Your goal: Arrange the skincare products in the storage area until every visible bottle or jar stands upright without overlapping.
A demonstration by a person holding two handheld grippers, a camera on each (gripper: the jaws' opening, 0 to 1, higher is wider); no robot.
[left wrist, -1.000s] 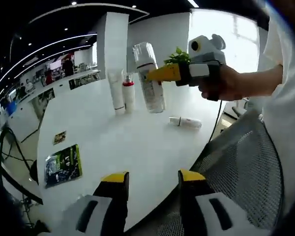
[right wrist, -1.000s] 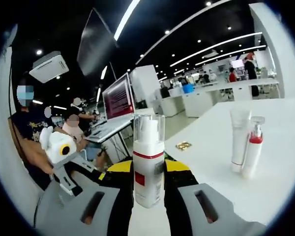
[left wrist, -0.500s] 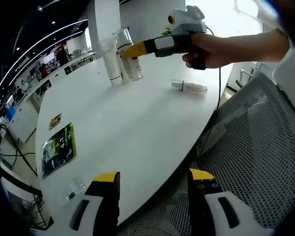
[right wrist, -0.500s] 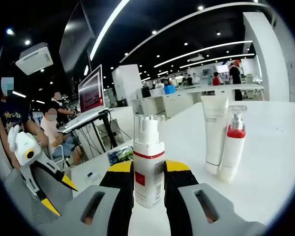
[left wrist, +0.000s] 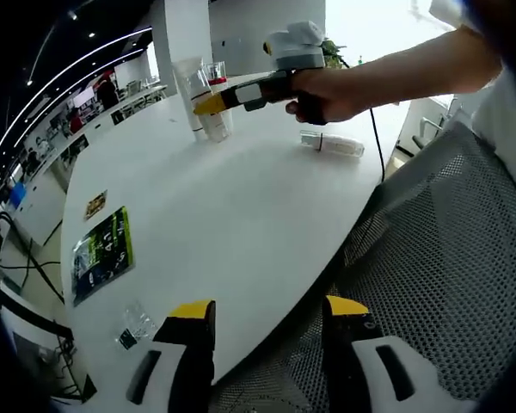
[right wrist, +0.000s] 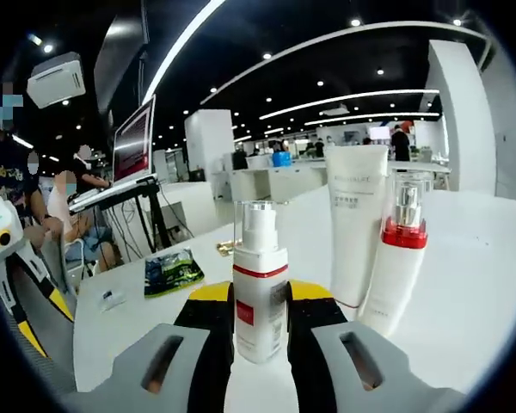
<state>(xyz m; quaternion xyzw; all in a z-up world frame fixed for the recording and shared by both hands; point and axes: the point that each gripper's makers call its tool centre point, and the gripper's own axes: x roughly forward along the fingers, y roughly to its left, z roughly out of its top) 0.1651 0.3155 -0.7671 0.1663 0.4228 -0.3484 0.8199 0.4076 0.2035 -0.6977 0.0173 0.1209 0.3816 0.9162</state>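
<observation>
The pump bottle [right wrist: 260, 297], clamped upright in the right gripper [right wrist: 260, 335], is being brought closer to the tube [right wrist: 357, 219] and red-collared bottle [right wrist: 396, 254] at 2 o'clock, nearing placement, while the left gripper [left wrist: 262, 323] is being held open and empty, a fallen bottle [left wrist: 331, 144] at 12 o'clock.

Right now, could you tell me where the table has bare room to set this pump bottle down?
The wide white stretch of table between the green packet and the lying bottle is bare. It is crowded by the standing tube and the red-collared bottle.

white pump bottle [right wrist: 259, 297] upright, tube [right wrist: 358, 222] standing
</observation>
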